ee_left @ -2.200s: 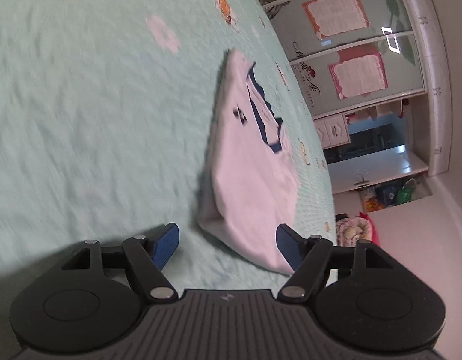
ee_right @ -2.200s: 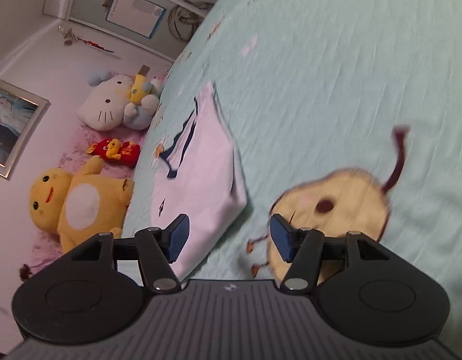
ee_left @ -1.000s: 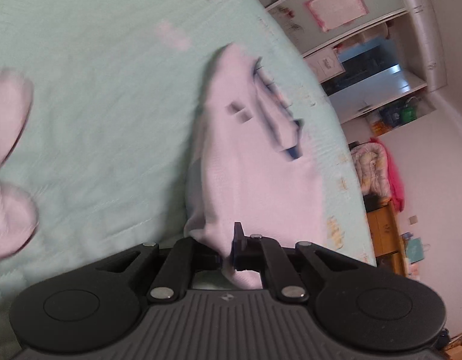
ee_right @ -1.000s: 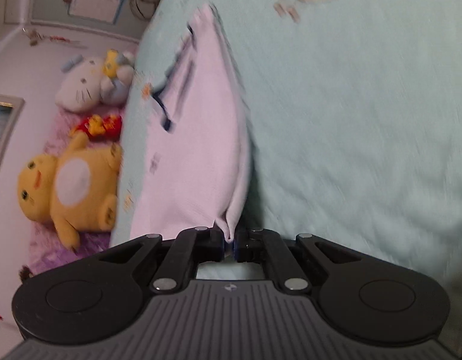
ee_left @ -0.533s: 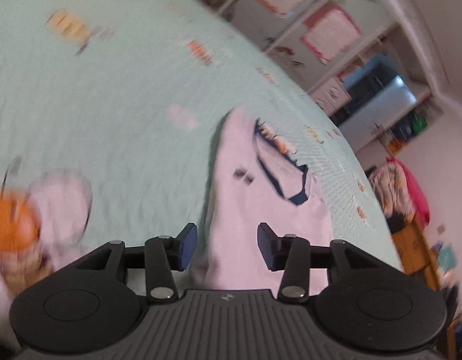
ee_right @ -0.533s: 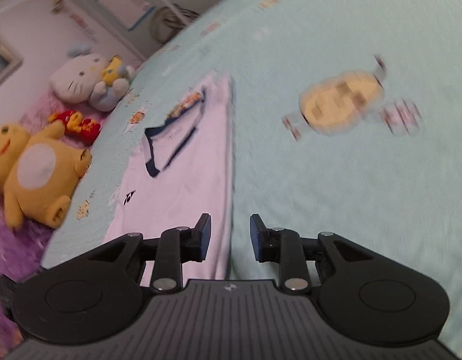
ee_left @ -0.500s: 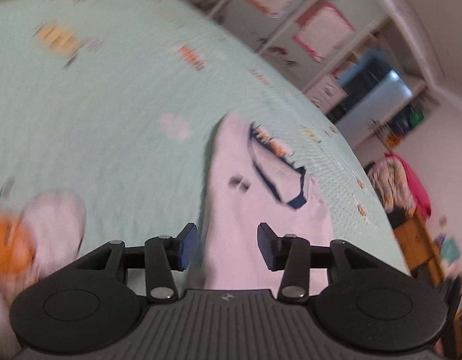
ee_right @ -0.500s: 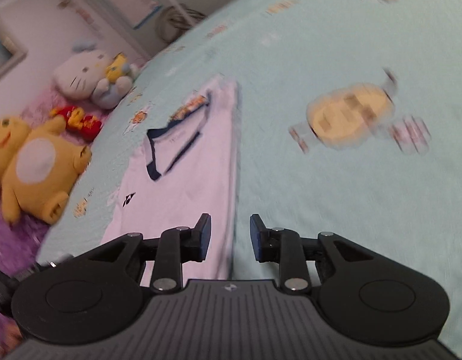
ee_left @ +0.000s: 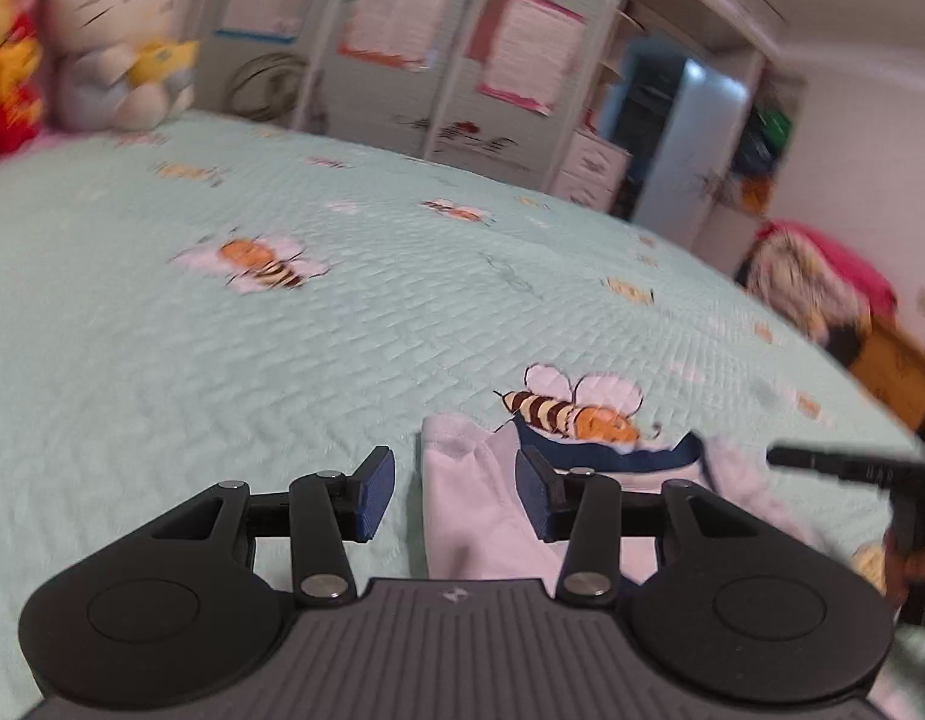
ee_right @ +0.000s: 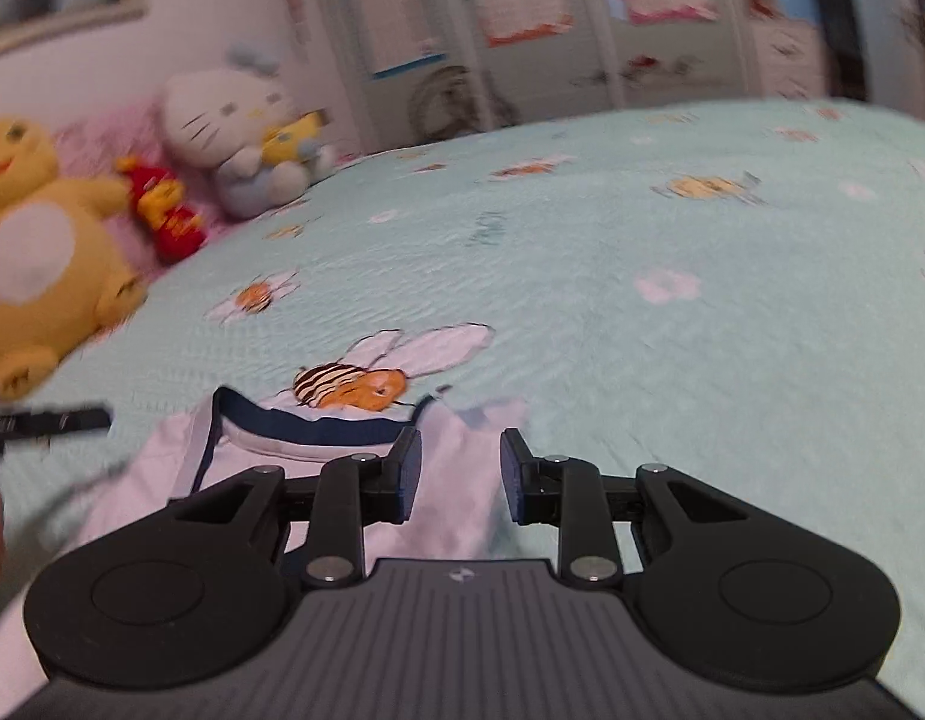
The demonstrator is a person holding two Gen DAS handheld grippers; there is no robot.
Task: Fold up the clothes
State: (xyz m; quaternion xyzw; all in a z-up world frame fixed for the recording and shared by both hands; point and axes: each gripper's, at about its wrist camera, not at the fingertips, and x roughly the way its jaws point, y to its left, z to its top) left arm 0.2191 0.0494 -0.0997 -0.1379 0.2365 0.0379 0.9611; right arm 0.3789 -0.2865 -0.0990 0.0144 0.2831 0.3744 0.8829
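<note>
A: How do the left tongs (ee_left: 456, 495) stand?

B: Their jaws are parted, with nothing pinched. The folded white shirt (ee_left: 480, 516) lies on the bed below them; one corner of it shows in the gap, nearer the right blue pad, and neither pad presses on the cloth.

A: And the right tongs (ee_right: 459, 474)?

B: Parted too, by a narrower gap. Between the jaws you see the shirt (ee_right: 444, 498) again, flat on the bed and not held.

A: Where is the shirt's collar?

B: Its navy collar (ee_right: 318, 429) faces away from both tongs, and it lies just short of a bee printed on the quilt (ee_right: 351, 387). In the left view the same bee (ee_left: 573, 411) sits just past the collar band.

A: What lies further out?

B: The mint-green quilt of the bed (ee_left: 222, 372), dotted with more bees and small flowers. At its far side sit a white cat plush (ee_right: 240, 120), a yellow plush (ee_right: 36, 258) and a small red one (ee_right: 165, 213) between them. Behind stand cabinet doors with framed sheets (ee_left: 396, 18). At the right edge of the left view, the black tip of the other tool (ee_left: 846, 468) shows, blurred.
</note>
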